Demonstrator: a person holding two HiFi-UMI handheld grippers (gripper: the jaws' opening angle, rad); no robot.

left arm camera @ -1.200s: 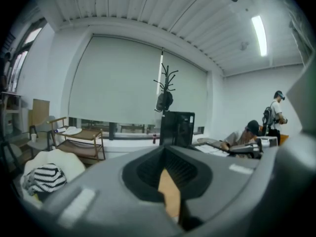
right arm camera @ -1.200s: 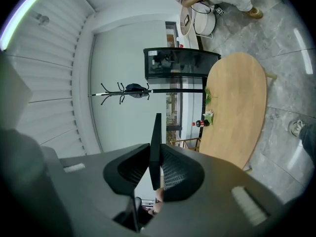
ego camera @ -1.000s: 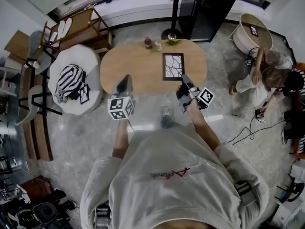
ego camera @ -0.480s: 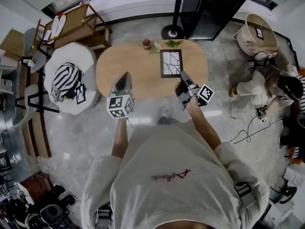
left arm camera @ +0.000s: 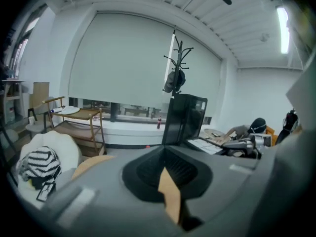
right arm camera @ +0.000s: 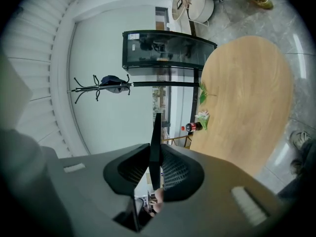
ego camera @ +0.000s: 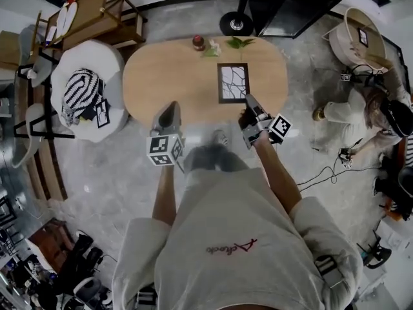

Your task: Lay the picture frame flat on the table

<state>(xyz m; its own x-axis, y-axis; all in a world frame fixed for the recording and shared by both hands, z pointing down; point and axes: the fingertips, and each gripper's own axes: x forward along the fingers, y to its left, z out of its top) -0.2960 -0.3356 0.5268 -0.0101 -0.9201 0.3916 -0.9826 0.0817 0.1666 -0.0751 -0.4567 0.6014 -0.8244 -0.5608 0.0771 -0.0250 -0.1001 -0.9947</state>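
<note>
The black picture frame, with a white branching pattern, is on the oval wooden table right of centre. My right gripper is at its near edge. In the right gripper view the frame shows edge-on as a thin dark strip, with the right gripper shut on it and rolled sideways to the table. My left gripper hangs over the table's near edge, left of the frame, touching nothing. In its own view the left gripper has its jaws together and empty.
A small cola bottle and a leafy sprig stand at the table's far edge. A white round seat with a striped cushion is to the left. A person crouches at the right by floor cables. A coat-stand base lies beyond.
The head view has shifted, so the table sits lower in the picture. My right gripper stays on the frame's near edge, my left beside it. The person at the right has moved.
</note>
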